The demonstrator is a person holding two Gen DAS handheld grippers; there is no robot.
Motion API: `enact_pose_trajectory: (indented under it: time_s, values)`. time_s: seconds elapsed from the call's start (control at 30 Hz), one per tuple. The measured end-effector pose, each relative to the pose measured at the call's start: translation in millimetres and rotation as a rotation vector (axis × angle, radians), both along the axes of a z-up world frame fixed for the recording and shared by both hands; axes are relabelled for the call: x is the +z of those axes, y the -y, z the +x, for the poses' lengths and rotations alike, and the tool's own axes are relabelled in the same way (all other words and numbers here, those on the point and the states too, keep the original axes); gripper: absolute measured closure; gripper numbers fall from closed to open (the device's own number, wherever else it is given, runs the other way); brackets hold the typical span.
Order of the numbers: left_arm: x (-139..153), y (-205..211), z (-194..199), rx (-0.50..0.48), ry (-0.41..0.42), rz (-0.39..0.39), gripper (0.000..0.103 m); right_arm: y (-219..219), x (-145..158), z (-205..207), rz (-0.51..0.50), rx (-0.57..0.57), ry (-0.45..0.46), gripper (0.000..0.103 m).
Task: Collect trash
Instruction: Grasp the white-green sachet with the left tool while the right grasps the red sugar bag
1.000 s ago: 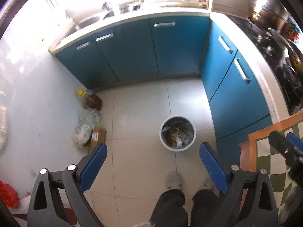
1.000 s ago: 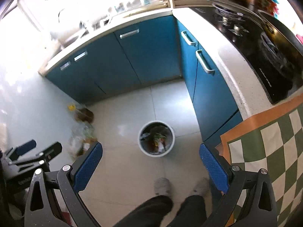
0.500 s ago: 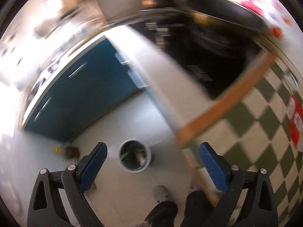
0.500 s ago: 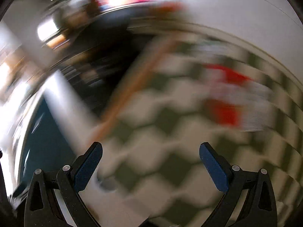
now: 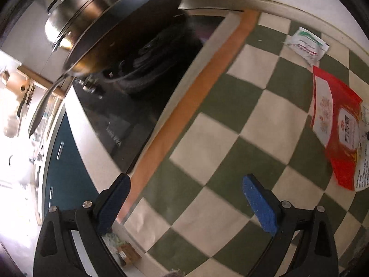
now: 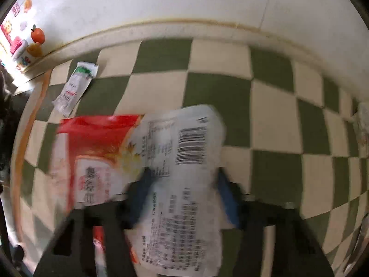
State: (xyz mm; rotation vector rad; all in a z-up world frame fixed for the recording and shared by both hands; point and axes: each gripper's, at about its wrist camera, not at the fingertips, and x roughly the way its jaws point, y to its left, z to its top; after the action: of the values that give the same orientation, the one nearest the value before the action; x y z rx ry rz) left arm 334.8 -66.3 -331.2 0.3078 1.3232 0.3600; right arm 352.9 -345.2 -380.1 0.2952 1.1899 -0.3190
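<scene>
Item 1, right gripper (image 6: 182, 184): jaws part-closed around the white, barcode-printed end of a red-and-white food wrapper (image 6: 129, 159), which lies between the 2 blue pads and spills forward and to the left of them; blur hides whether the pads actually pinch it, so the grip cannot be confirmed. The wrapper looks taken at its end, probably because a flat bag on a cloth offers little else to pinch. Pose: angled down over the green-and-cream checked tablecloth (image 6: 272, 120), pointing toward the wall. Item 2, left gripper (image 5: 184, 198): jaws wide apart, nothing between them, held above the cloth's orange border, likely kept free for a second piece. The same wrapper (image 5: 336, 133) sits well ahead and right of its jaws. Item 3, small white sachet (image 6: 73, 87): loose on the cloth, ahead and far left of the right jaws, uncollected. Item 4, lidded wok (image 5: 110, 30) on the black hob (image 5: 138, 106): ahead and left of the left jaws.
</scene>
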Motion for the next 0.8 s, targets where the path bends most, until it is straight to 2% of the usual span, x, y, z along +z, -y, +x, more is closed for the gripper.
enact_pose_trajectory:
  time_s: [0.07,0.1,0.33,0.37,0.57,0.6,0.63,0.67,0.7,0.77,0.8]
  values:
    - [-2,5,12,-0.019,-0.004,-0.018,0.004,7,1,-2,0.039,0.003,0.017,0.091]
    - [-2,10,21,-0.033,-0.004,-0.034,0.004,14,2,-4,0.045,-0.004,0.024,0.094]
    - [-8,60,106,-0.169,-0.007,-0.166,0.004,116,21,-17,0.052,-0.196,0.076,0.094]
    - [-12,72,124,-0.204,-0.015,-0.206,0.004,126,23,-20,0.049,-0.224,0.078,0.094]
    - [-54,119,187,-0.326,-0.126,-0.351,0.005,191,19,-14,0.054,-0.381,0.082,0.094]
    - [-61,124,191,-0.337,-0.147,-0.359,0.011,195,15,-13,0.059,-0.396,0.081,0.094]
    - [-60,125,193,-0.340,-0.138,-0.382,0.019,198,12,-11,0.065,-0.409,0.078,0.094]
    - [-58,127,196,-0.344,-0.118,-0.400,0.021,198,9,-9,0.067,-0.413,0.075,0.094]
    - [-55,129,196,-0.358,-0.109,-0.402,0.030,198,6,-7,0.066,-0.414,0.072,0.094]
    - [-49,132,195,-0.378,-0.093,-0.405,0.068,196,0,-3,0.066,-0.413,0.064,0.094]
    - [-45,134,194,-0.387,-0.093,-0.408,0.098,197,-1,-7,0.070,-0.415,0.062,0.095]
